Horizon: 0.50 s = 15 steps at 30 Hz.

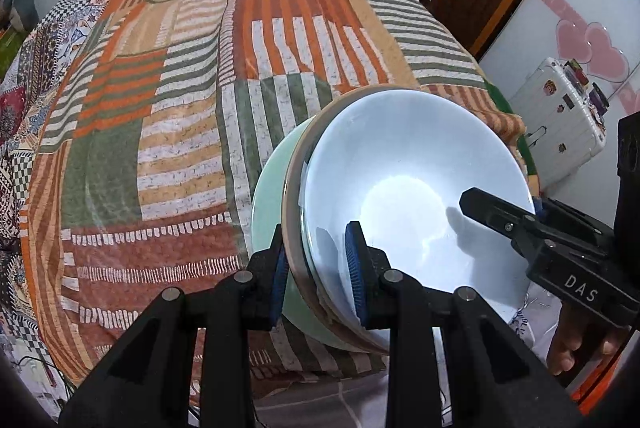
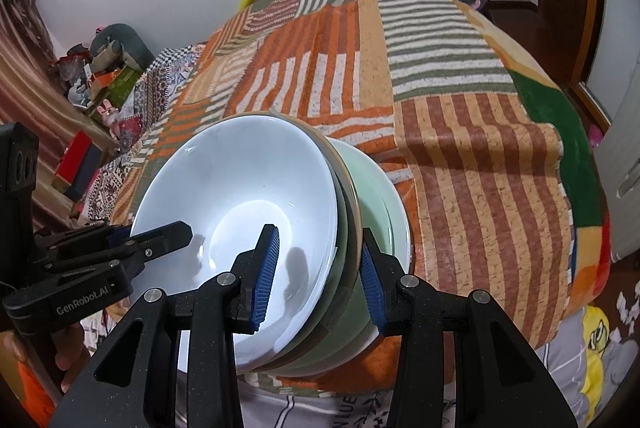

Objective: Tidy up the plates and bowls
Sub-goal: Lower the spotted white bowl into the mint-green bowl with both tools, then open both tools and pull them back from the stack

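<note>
A stack of nested bowls is held tilted over the near edge of the bed. A white bowl [image 1: 412, 188] lies innermost, a tan-rimmed bowl [image 1: 294, 188] around it, and a pale green bowl [image 1: 266, 204] outermost. My left gripper [image 1: 320, 272] is shut on the stack's rim, one blue pad inside the white bowl and one outside. My right gripper [image 2: 318, 278] is shut on the opposite rim of the same stack [image 2: 248, 196]; the green bowl [image 2: 384, 204] shows on the right. Each gripper shows in the other's view, the right [image 1: 520, 224] and the left [image 2: 132, 248].
A striped orange, green and cream patchwork blanket [image 1: 200, 100] covers the bed [image 2: 460, 108]. A white suitcase [image 1: 560, 108] stands at the right by a wooden door. Clutter and boxes [image 2: 88, 80] sit at the far left. A person's clothing lies below the bowls.
</note>
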Available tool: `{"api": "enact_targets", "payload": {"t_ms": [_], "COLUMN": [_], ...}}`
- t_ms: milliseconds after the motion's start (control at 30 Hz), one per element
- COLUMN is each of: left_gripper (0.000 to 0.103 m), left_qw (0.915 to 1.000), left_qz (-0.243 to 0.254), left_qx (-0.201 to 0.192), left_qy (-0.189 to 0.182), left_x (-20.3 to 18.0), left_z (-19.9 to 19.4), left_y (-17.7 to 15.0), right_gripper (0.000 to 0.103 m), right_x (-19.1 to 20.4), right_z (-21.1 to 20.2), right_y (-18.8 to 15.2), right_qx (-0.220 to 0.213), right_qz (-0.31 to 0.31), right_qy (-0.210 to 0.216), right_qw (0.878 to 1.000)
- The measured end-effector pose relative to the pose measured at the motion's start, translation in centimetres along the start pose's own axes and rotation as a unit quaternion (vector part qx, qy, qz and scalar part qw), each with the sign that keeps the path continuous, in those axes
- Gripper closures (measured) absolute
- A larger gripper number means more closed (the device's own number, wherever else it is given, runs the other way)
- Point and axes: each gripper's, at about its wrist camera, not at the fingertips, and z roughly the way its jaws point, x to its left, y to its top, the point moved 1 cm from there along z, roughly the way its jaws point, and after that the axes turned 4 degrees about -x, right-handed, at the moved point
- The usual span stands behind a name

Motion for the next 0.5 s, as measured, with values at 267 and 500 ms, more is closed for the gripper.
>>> {"api": "enact_targets", "payload": {"t_ms": [267,500], "left_gripper": [0.076,0.073], "left_qw": [0.9997,0.9997], "left_qz": [-0.013,-0.011], "left_qx": [-0.001,-0.021], "left_qy": [-0.021,-0.007], "left_x": [0.8,0.5], "left_z": [0.5,-1.2], "left_y": [0.0,-0.3], "right_gripper": [0.066,0.06], "right_x": [0.5,0.1], "right_z": [0.1,-0.8], "right_y": [-0.3,-0.1], "right_qx": [-0.008,-0.015], "right_qz": [-0.031,-0.031], "right_qy": [-0.005,-0.018], "right_qw": [0.999,0.999]}}
